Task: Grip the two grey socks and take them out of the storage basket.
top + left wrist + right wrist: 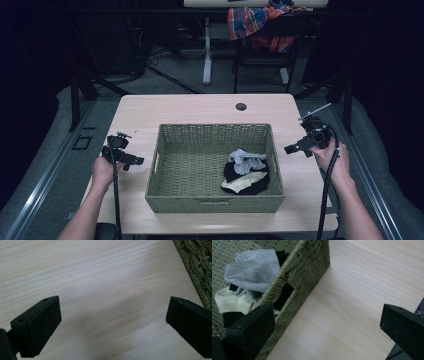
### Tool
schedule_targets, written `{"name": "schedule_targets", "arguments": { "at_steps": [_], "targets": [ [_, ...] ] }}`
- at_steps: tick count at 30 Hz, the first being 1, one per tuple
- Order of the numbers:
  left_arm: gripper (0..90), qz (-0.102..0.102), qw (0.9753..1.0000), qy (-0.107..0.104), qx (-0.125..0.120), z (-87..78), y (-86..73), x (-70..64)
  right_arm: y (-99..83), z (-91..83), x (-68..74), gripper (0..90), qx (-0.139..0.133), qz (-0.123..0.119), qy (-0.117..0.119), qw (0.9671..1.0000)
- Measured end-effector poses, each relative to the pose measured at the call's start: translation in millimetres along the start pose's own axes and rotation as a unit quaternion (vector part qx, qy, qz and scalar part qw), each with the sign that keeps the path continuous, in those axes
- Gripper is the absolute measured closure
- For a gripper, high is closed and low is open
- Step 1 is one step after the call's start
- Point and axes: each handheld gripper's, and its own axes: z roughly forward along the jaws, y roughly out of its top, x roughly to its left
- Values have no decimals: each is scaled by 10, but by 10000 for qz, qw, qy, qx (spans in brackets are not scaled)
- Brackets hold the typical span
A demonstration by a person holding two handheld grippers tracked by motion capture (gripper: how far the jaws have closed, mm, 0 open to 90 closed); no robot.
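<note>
A green woven basket (165,172) stands in the middle of the light wooden table (200,110). In its right half lies a small heap of cloth: a grey piece (246,161), a black piece (250,187) and a pale yellow piece (243,182). My left gripper (134,162) hovers over bare table left of the basket, open and holding nothing (112,322). My right gripper (296,148) is held just right of the basket's right wall (304,272), open and holding nothing (327,327). The grey cloth (253,270) and yellow cloth (229,302) show past that wall.
A cable hole (241,106) sits near the table's far edge. Behind the table stands a chair with a plaid cloth (255,22) and a white desk leg (207,50). Bare tabletop lies on both sides of the basket.
</note>
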Motion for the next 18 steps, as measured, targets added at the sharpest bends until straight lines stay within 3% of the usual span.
{"name": "schedule_targets", "arguments": {
  "at_steps": [6,8,9,18],
  "targets": [
    [1,-26,10000,20,6,-16,-16,-13,64,-125,153,0,-198,-6,11,9998],
    [1,-53,10000,28,-22,-27,-23,-7,109,-157,248,0,-216,-71,20,9997],
    [1,-62,10000,19,-16,-39,-27,2,161,-200,320,0,-187,-228,-9,9996],
    [1,-82,10000,-5,-8,-17,-31,13,434,-267,605,0,-260,-511,130,9983]
  ]
}}
